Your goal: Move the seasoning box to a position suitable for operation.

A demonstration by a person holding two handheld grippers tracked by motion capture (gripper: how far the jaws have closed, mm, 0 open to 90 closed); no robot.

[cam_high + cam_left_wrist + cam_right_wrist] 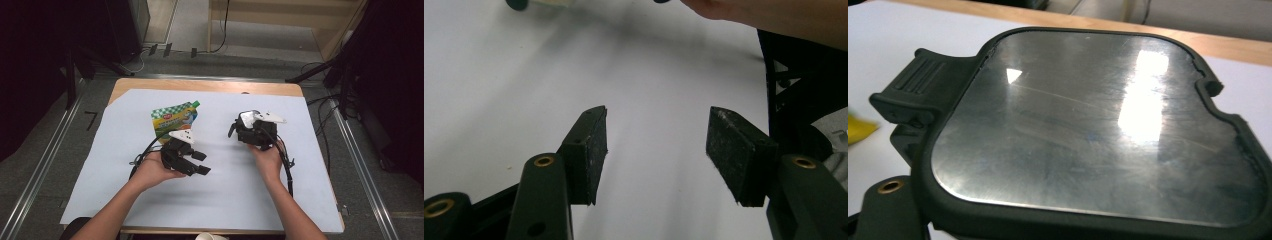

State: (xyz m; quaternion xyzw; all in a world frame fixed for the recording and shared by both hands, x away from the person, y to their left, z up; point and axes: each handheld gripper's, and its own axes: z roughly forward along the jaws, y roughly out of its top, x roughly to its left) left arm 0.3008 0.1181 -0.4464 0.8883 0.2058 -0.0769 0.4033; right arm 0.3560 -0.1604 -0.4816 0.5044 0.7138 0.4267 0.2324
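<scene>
A: Nearest, what's the left gripper (197, 162) doing?
B: Its jaws stand wide apart over the white sheet (225, 200), empty.
A: And the right gripper (239, 127)?
B: It carries a black-rimmed metal lid (1098, 125) above the sheet; its jaws are hidden, probably clamped on it.
A: Farther back?
B: A green pouch (174, 120) lies flat behind the left gripper.

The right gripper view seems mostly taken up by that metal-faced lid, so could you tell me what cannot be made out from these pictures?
- Right gripper view: the lid covers the jaws, so open or shut cannot be told.
- High view: the right gripper is too small to show its hold on the lid.
- High view: the left gripper overlaps the pouch's lower part; its print is too small to read.
- Left gripper view: the frame's top edge cuts off the forearm.
</scene>
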